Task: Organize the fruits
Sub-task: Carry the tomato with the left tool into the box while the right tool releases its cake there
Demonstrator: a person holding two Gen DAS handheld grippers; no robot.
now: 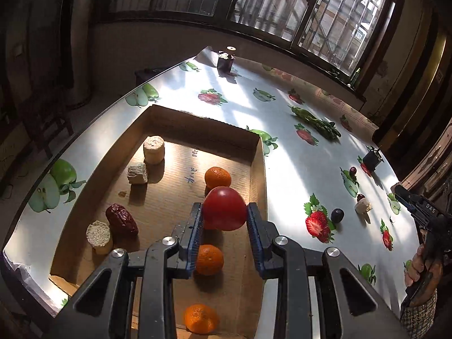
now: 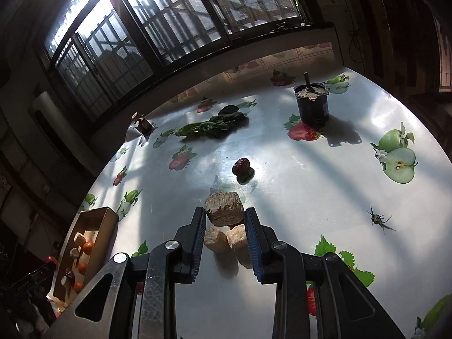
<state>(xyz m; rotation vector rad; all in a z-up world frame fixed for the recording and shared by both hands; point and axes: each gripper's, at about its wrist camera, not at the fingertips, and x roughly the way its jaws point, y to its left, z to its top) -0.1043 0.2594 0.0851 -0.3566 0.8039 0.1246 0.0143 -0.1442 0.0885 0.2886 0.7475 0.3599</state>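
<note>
Left gripper (image 1: 224, 212) is clamped on a red tomato (image 1: 224, 208), pads pressing both sides, and it hangs over the cardboard box (image 1: 158, 118). Box already holds three oranges, nearest the tomato one at (image 1: 217, 177), plus a red date (image 1: 121, 220) and several pale corn-like chunks, one at (image 1: 154, 149). The tomato sits above the right-hand column of oranges, close to the box's right wall. The free floor lies to the left of the fingers, in the middle of the box, so the drop looks better shifted that way than straight down onto an orange.

Right gripper (image 2: 224, 216) is closed on a pale brown chunk (image 2: 224, 208), held above the table (image 2: 296, 186). Two more chunks (image 2: 226, 237) lie on the table right under the fingers. A dark date (image 2: 241, 166) lies farther ahead. The box shows far off at the lower left of the right wrist view, well apart from this gripper.

Judgement: the left hand is the nearer one to the box by far and releases first. The right hand has to cross leftward over the table to reach it. Leafy greens (image 2: 214, 125) and a dark cup (image 2: 312, 104) sit far back, out of the way.
</note>
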